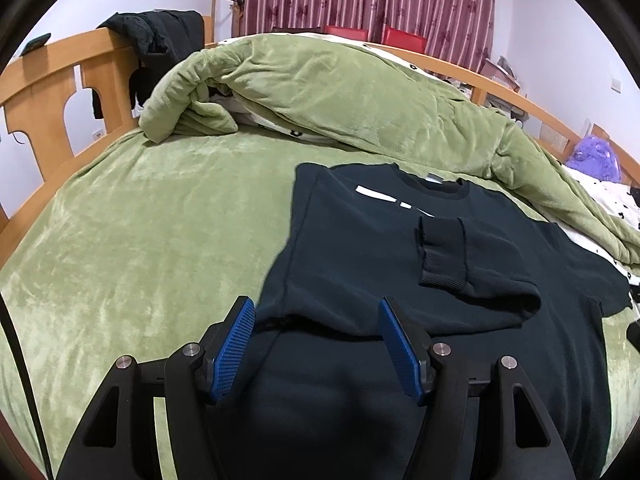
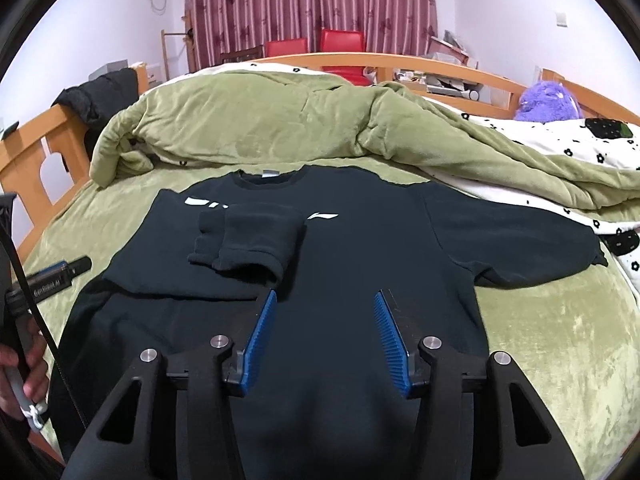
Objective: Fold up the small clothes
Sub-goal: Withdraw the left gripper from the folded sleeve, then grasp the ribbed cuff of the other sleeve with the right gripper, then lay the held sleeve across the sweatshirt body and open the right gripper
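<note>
Even, soft indoor light fills both sharp fisheye views, with strong barrel bending and black vignette corners, faint shadows, and no glare.

sweatshirt point(image 2: 360, 248) on bed point(image 2: 540, 320) | one sleeve point(image 2: 248, 240) folded onto chest - quilt point(image 2: 280, 120) behind

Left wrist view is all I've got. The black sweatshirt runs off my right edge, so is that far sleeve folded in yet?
Observer: No. The right sleeve lies spread out flat toward the flowered quilt; only the left sleeve is folded across the chest.
Operator: Is the right gripper holding anything?
Observer: No. The right gripper is open over the sweatshirt, its jaws apart with nothing between them.
Operator: What does the chest print look like?
Observer: A white swoosh shows right of the folded cuff.
</note>
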A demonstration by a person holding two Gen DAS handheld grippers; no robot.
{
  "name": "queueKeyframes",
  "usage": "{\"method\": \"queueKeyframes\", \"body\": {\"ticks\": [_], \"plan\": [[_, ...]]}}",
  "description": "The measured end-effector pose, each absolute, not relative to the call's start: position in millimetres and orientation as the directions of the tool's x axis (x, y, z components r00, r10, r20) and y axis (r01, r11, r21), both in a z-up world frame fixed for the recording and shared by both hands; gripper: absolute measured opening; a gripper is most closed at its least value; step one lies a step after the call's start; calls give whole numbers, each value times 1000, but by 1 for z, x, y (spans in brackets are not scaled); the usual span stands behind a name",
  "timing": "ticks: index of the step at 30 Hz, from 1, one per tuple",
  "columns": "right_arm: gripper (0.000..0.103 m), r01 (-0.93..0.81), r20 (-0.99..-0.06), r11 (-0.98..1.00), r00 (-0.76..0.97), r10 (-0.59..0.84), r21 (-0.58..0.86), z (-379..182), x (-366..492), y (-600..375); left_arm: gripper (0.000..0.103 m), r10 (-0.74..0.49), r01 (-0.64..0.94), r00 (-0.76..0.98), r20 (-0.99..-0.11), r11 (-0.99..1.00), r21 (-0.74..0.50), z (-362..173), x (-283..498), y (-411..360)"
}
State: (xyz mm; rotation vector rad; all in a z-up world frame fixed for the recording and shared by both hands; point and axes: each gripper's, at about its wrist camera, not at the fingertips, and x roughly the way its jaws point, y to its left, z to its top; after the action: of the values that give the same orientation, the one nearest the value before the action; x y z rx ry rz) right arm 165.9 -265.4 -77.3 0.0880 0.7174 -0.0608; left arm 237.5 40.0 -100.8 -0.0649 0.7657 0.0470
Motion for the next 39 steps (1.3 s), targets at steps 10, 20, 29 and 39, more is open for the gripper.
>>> {"method": "queueKeyframes", "body": {"ticks": [10,20,29,39], "plan": [[56,-64,-703,996,705,91,65,-102,206,-211,62,28,-102,714,-700,993,-64,-103,249,78],[66,-173,-714,985,691,118,-5,-128,298,-135,62,43,-135,699,-714,988,-72,-115,262,115],[70,-160,-811,980,585,-1,-117,-193,365,-113,62,32,-137,685,-728,987,-86,-121,269,126],[17,-165,-775,984,630,53,-67,-174,367,-132,62,24,-127,691,-722,988,-88,-117,272,109]]}}
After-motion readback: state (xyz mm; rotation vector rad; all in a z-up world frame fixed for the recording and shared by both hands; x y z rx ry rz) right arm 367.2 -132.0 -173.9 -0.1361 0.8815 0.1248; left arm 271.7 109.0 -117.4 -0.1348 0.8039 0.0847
